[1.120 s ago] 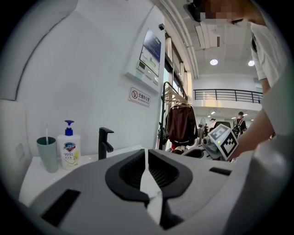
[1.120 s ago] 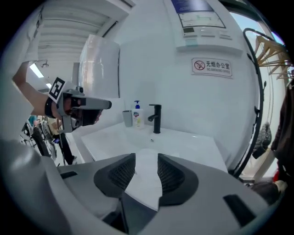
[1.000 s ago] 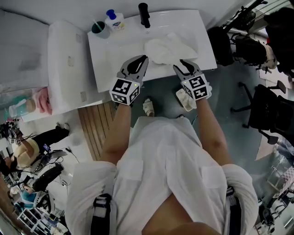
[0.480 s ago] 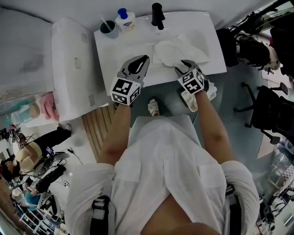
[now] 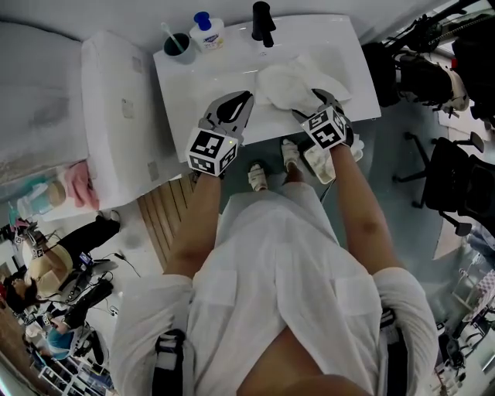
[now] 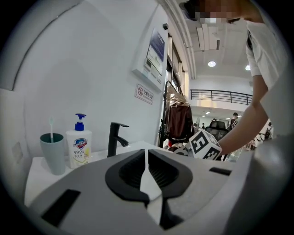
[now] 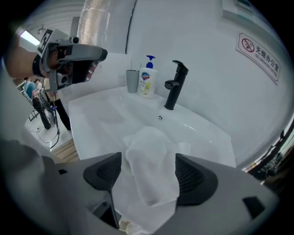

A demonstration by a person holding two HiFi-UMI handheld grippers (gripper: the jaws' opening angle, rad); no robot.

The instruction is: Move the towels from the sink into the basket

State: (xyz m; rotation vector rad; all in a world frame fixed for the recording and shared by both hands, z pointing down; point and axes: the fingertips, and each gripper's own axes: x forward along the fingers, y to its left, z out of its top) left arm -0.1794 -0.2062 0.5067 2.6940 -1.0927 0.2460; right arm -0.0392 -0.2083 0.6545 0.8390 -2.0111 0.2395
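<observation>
White towels (image 5: 288, 83) lie bunched in the right half of the white sink (image 5: 186, 85). My right gripper (image 5: 313, 105) tilts down over their front edge. Its jaws have just been opening. In the right gripper view a fold of towel (image 7: 147, 137) lies between the spread jaws of this gripper (image 7: 148, 159), and the pads do not clamp it. My left gripper (image 5: 245, 98) hovers over the sink's front left, shut and holding nothing. Seen from the left gripper view, its own jaws (image 6: 147, 153) meet at the tips. I see no basket.
A black faucet (image 5: 263, 22) stands at the sink's back, with a soap pump bottle (image 5: 207, 32) and a teal cup (image 5: 176, 46) to its left. A tall white unit (image 5: 116, 116) stands against the sink's left side. Chairs and gear crowd the floor at right (image 5: 448, 178).
My right gripper has dropped and tipped down onto the towels, and its jaws stand wider. The left gripper has edged slightly forward over the sink, still shut.
</observation>
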